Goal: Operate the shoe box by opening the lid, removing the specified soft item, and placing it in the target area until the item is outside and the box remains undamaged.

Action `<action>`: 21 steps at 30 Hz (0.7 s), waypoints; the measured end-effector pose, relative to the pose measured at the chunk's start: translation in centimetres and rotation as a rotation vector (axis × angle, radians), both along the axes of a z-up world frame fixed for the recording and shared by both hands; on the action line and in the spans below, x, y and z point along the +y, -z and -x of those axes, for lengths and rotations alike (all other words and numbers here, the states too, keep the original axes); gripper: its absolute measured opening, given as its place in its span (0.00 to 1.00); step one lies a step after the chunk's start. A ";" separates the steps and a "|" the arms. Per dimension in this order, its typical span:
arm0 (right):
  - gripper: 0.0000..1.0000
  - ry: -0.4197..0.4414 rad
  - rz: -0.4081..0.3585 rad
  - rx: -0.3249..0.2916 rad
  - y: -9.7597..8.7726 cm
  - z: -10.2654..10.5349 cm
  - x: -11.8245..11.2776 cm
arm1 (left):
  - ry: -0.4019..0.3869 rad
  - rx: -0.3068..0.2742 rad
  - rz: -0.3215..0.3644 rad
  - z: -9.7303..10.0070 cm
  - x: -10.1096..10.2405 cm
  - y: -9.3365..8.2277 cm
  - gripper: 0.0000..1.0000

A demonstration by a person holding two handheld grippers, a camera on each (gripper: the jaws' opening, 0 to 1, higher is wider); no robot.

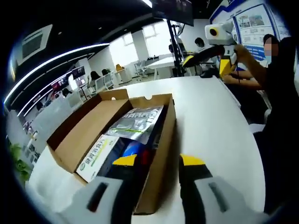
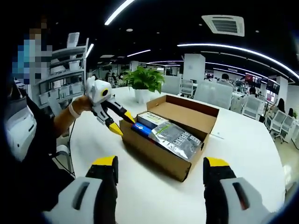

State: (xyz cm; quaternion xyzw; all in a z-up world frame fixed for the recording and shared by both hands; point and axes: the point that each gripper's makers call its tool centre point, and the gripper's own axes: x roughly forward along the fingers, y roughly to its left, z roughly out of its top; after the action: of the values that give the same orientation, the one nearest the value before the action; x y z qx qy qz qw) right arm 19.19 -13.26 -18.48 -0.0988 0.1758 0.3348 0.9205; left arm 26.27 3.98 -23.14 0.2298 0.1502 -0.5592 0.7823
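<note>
Since the lid's already open, the box (image 2: 168,140) sits mid table (image 2: 252,154), long axis running away from the left gripper (image 1: 159,163), whose wide-open, empty jaws straddle its near wall. Silver pouch (image 2: 176,137) lies inside, w/ right gripper (image 2: 161,170) farther back, open, empty.

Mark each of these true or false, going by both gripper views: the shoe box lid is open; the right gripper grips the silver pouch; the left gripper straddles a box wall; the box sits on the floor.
1. The shoe box lid is open. True.
2. The right gripper grips the silver pouch. False: it is open and short of the box.
3. The left gripper straddles a box wall. True: one jaw inside, one outside.
4. The box sits on the floor. False: it rests on the white table.
</note>
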 end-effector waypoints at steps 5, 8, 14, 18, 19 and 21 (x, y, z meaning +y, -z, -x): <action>0.77 -0.001 -0.002 -0.006 -0.1 0.1 0.2 | -0.030 0.044 0.080 -0.1 0.8 -1.1 0.44; 0.77 0.000 -0.005 -0.007 -0.2 0.1 0.2 | -0.029 0.044 0.049 0.0 1.1 -0.3 0.42; 0.77 -0.005 -0.010 -0.004 0.0 0.2 0.5 | -0.008 0.055 0.013 0.0 0.6 0.8 0.42; 0.77 -0.014 -0.010 -0.002 0.0 0.4 0.8 | 0.016 0.035 -0.025 -0.2 0.5 1.4 0.41; 0.77 -0.016 -0.010 -0.002 0.0 0.4 0.8 | 0.019 0.034 -0.046 -0.3 0.6 1.7 0.41; 0.77 -0.014 -0.012 -0.002 0.0 0.4 0.8 | 0.023 0.027 -0.082 -0.5 0.8 2.3 0.40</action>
State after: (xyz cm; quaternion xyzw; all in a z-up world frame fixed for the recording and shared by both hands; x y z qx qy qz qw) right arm 18.84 -12.49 -18.50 -0.0950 0.1723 0.3422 0.9188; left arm 26.80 4.75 -25.41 0.2560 0.1807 -0.5646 0.7636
